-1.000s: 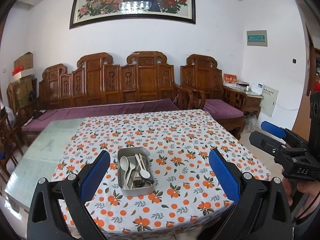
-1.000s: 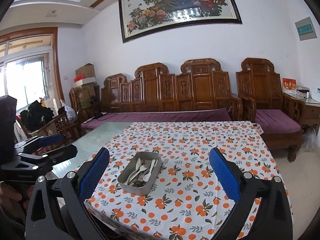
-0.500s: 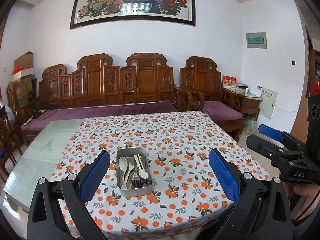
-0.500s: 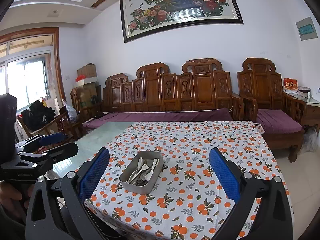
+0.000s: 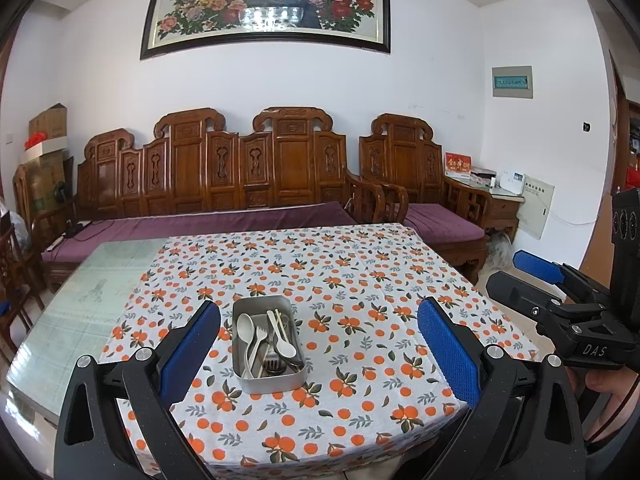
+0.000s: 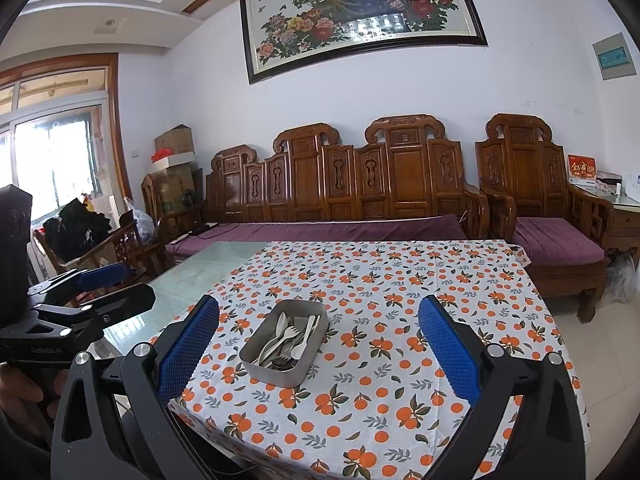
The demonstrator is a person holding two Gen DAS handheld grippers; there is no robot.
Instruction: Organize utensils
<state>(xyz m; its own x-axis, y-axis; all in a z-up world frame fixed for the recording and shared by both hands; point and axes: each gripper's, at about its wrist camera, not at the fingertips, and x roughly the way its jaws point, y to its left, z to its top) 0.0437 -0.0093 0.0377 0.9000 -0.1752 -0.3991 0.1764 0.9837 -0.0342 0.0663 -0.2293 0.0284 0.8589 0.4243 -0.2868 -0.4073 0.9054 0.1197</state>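
A rectangular metal tin [image 5: 269, 380] [image 6: 276, 368] stands near the front of the table, on an orange-print cloth [image 5: 340, 272] [image 6: 400, 280]. Inside lie pale spoons [image 5: 245, 326] [image 6: 281, 323], forks [image 5: 272, 356] [image 6: 289, 334] and chopsticks [image 5: 279, 323], all jumbled together. My left gripper [image 5: 318, 350] hangs open above the table's front edge, short of the tin, with nothing between its blue pads. The right gripper [image 6: 318, 350] is likewise open and empty, and also shows at the right of the left wrist view [image 5: 528, 276].
Bare glass tabletop [image 5: 80, 292] [image 6: 192, 276] lies left of the cloth. Behind the table stand a carved wooden sofa [image 5: 224, 184] [image 6: 348, 192] and an armchair [image 5: 420, 184] [image 6: 536, 200]. Boxes [image 6: 172, 164] and a wooden chair [image 6: 116, 248] crowd the left.
Both grippers have drawn back and risen a little, so the tin sits farther away and lower in view. Both stay open.
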